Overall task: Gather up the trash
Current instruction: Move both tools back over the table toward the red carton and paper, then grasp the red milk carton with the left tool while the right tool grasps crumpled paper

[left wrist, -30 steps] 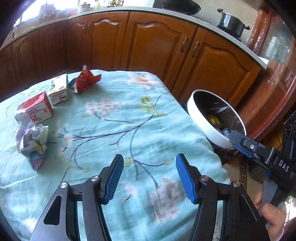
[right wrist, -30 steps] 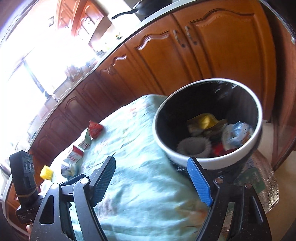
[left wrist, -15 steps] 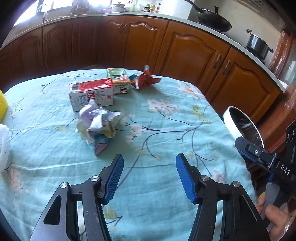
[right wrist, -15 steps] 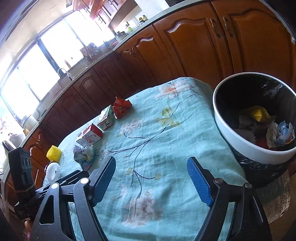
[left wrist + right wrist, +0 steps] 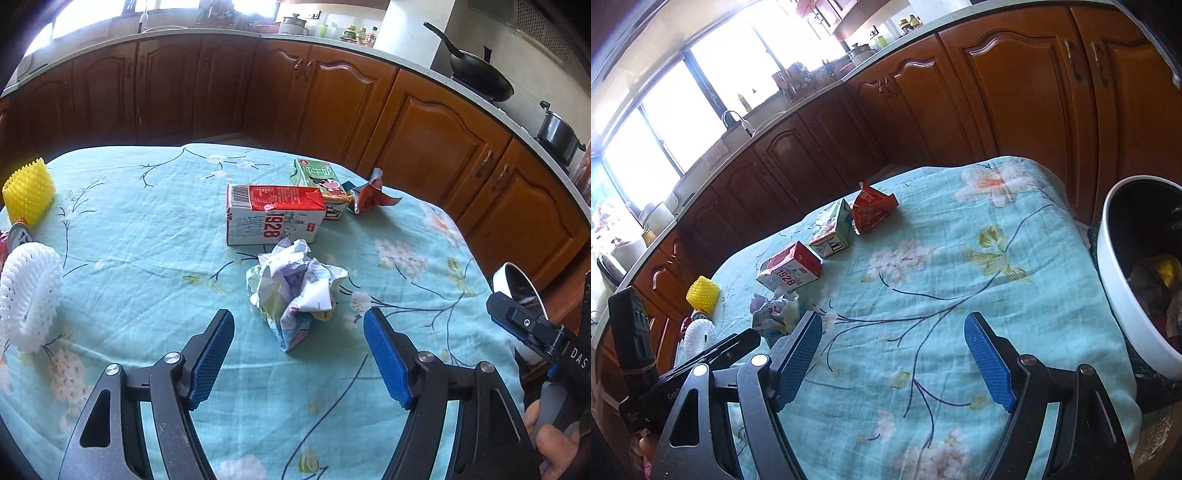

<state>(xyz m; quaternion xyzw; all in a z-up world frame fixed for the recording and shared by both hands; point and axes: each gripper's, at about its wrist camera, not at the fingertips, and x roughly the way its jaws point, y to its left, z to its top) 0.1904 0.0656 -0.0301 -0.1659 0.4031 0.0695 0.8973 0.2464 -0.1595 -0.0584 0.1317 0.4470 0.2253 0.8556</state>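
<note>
A crumpled paper wad [image 5: 295,288] lies on the table just ahead of my open, empty left gripper [image 5: 299,354]; it also shows in the right wrist view [image 5: 775,314]. Behind it lie a red-and-white "1928" carton [image 5: 275,214], a green carton [image 5: 321,184] and a torn red wrapper [image 5: 369,195]. My right gripper [image 5: 894,354] is open and empty over the cloth. A white-rimmed trash bin [image 5: 1126,317] with trash inside stands off the table's right edge.
The table carries a teal floral cloth [image 5: 147,221]. A yellow foam net [image 5: 27,192], a white foam net [image 5: 29,295] and a red can [image 5: 11,236] sit at its left edge. Wooden cabinets [image 5: 424,122] curve behind the table.
Both grippers have swung left, away from the bin toward the trash on the table. The paper wad now sits centred just ahead of the left gripper. Both stay open.
</note>
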